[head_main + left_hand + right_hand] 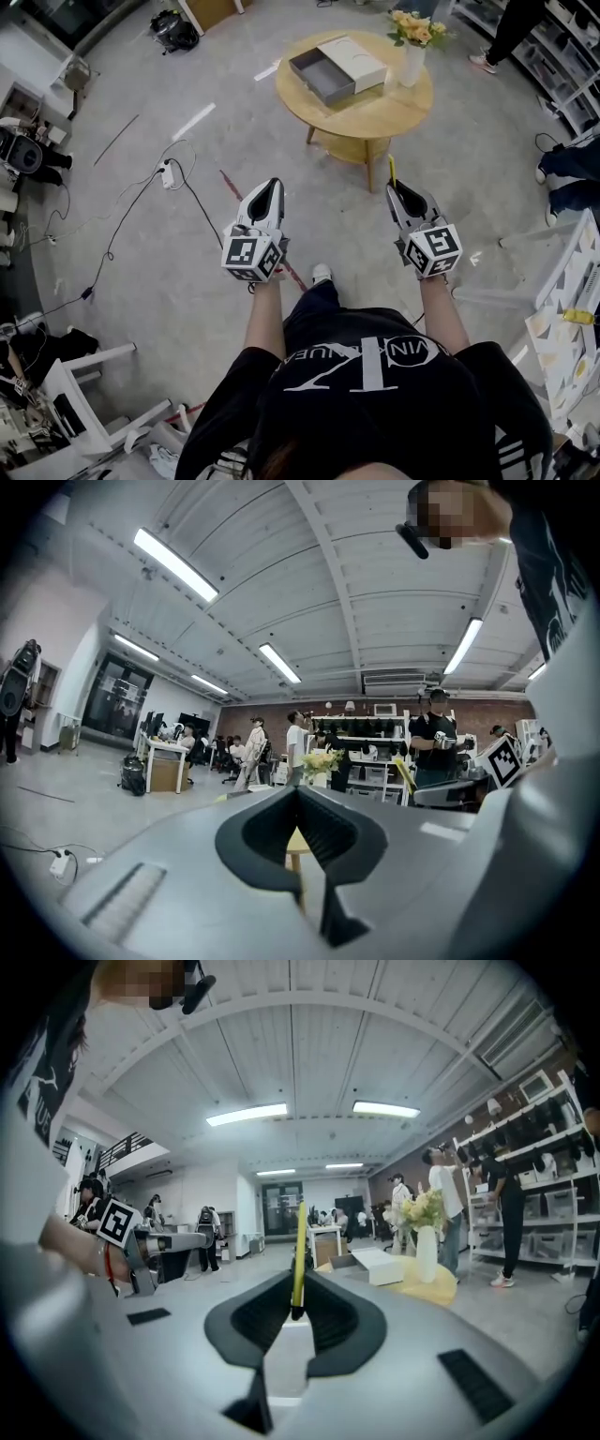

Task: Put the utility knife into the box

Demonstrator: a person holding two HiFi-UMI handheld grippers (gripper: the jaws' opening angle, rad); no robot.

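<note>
My right gripper [399, 188] is shut on a thin yellow utility knife [392, 170], which sticks up out of the closed jaws [298, 1251]. The left gripper [272, 185] is shut with nothing in it, jaws meeting [298, 799]. Both are held at waist height above the floor, short of a round wooden table [375, 103]. On that table lies a box [337, 67] with a white sleeve and a grey drawer pulled out, also in the right gripper view [380, 1265]. The right gripper with the knife [405, 775] shows in the left gripper view.
A white vase of yellow flowers [412, 42] stands on the table beside the box. A power strip with cables [167, 173] lies on the floor at left. White furniture stands at lower left [84, 375] and at right [562, 309]. People stand by shelves in the background [506, 1213].
</note>
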